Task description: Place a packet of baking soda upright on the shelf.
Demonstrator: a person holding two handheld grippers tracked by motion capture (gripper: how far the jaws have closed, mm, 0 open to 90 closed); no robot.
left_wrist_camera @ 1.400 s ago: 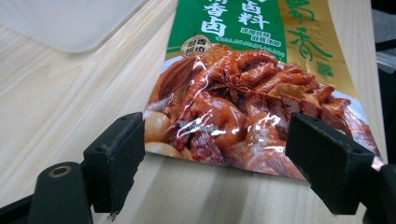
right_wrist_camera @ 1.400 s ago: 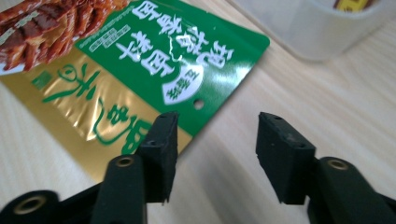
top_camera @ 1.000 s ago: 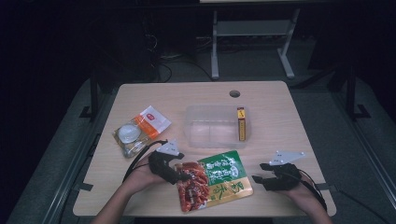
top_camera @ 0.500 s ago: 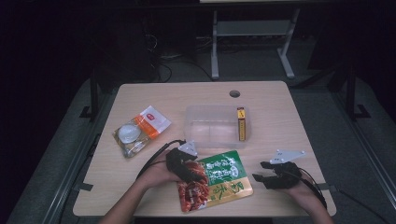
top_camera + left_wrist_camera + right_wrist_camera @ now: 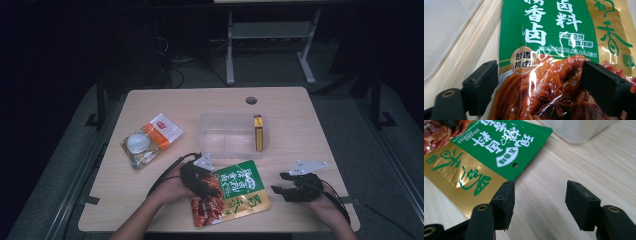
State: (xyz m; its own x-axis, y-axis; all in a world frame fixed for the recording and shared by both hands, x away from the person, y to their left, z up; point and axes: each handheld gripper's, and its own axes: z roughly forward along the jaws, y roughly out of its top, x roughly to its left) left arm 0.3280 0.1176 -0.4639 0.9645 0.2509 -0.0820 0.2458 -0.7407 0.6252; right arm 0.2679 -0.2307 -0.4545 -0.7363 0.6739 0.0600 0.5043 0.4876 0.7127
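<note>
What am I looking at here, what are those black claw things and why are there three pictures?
A person sits at a wooden table with a hand-held tool in each hand, each ending in two black jaws. The high view looks down from above; each of the other two comes from a camera riding on one tool, looking along its jaws.

The left gripper has its open jaws on either side of the red end of a green and gold sauce packet, not yet squeezing it. The right gripper rests open over bare wood beside the packet's corner, holding nothing.

Also on the table: a clear plastic box with a small yellow carton inside, and an orange and white pouch at the left.
</note>
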